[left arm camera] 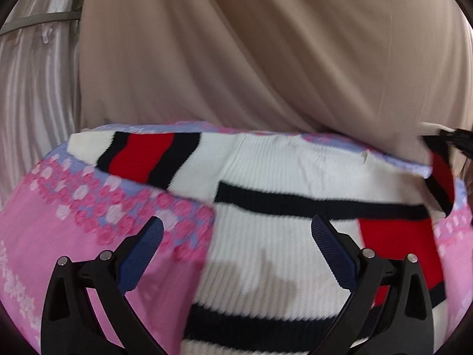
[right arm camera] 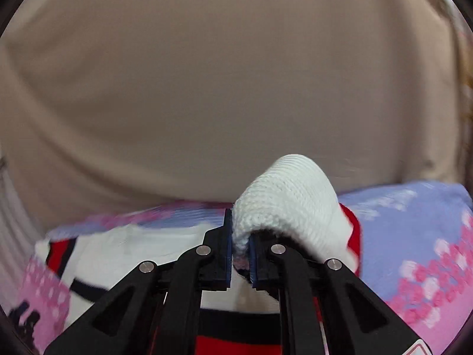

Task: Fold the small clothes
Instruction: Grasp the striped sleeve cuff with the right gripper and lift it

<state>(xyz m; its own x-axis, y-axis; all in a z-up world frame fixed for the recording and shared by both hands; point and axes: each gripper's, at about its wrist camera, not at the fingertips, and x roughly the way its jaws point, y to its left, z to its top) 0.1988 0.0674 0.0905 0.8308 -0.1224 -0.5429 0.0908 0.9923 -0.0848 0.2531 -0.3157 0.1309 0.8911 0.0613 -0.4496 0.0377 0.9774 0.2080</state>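
Beige curtain (left arm camera: 266, 59) close behind, pink-and-lilac sheet (left arm camera: 59, 236) beneath. White sweater (left arm camera: 266, 177) with red and navy stripes flat on sheet, sleeve (left arm camera: 142, 159) stretched leftward. Left gripper (left arm camera: 236, 236) fingers spread, hovering. Right gripper (right arm camera: 240, 242) pinching sweater's white cuff (right arm camera: 289, 195).

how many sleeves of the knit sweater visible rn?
2. One sleeve lies flat on the pink bedcover, on the left of the left wrist view. The other sleeve is pinched in the right tool.
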